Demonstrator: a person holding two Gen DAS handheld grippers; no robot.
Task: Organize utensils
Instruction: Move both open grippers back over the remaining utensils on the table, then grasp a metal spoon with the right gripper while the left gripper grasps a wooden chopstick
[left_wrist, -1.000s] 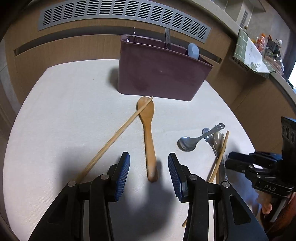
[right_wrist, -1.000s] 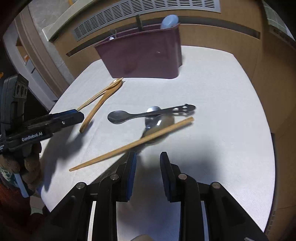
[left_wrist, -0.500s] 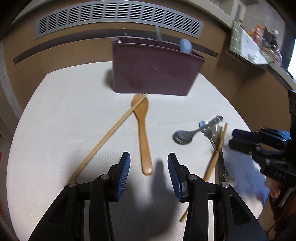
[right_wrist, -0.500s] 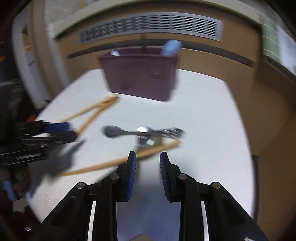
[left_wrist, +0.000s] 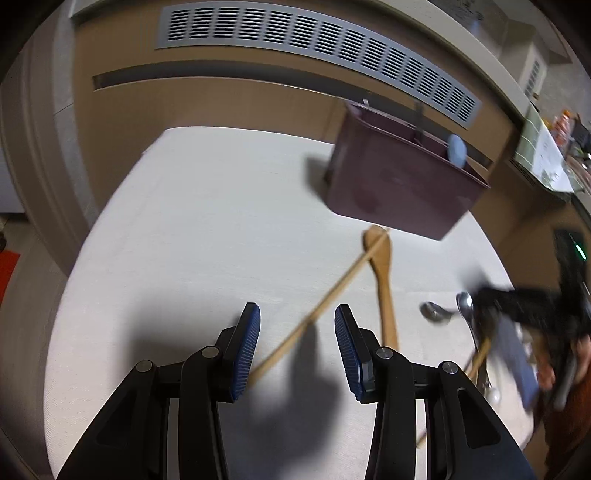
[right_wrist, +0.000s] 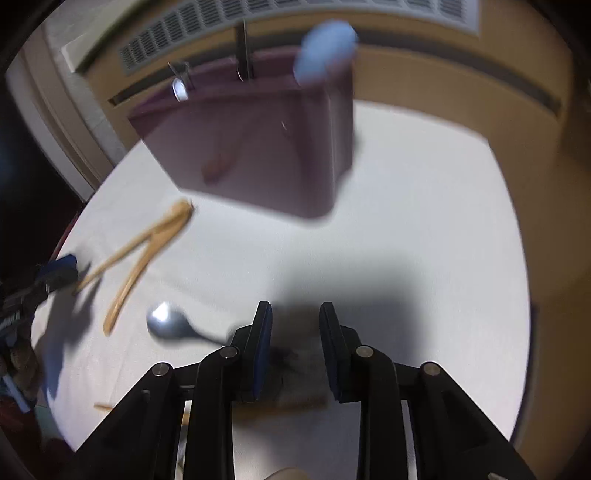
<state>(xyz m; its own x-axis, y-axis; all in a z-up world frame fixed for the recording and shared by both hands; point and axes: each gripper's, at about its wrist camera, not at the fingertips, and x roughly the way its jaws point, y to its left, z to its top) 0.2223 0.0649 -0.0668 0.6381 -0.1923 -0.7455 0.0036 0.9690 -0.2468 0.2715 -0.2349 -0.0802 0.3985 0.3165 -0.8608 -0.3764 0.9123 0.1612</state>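
Utensils under spread right tongs (right_wrist: 294, 321) blurred, shadowed; chopstick (left_wrist: 321, 308) end hidden behind spread left tongs (left_wrist: 297, 328).

Utensil holder (left_wrist: 402, 188): dark maroon, plain.
Rounded handle in holder (left_wrist: 456, 149): pale blue.
Tablecloth (left_wrist: 207, 221): off-white, fine woven texture.
Wooden spoon (left_wrist: 382, 273): light honey brown.
Chopstick (left_wrist: 321, 308): pale tan wood.
Metal spoon (right_wrist: 166, 325): shiny silver-grey.
Left gripper (left_wrist: 297, 345): black frame, blue ribbed pads.
Right gripper (right_wrist: 295, 347): black frame, dark blue pads.
Wall vent (left_wrist: 314, 48): grey, slotted grille.
Wall panel (left_wrist: 207, 103): tan brown.
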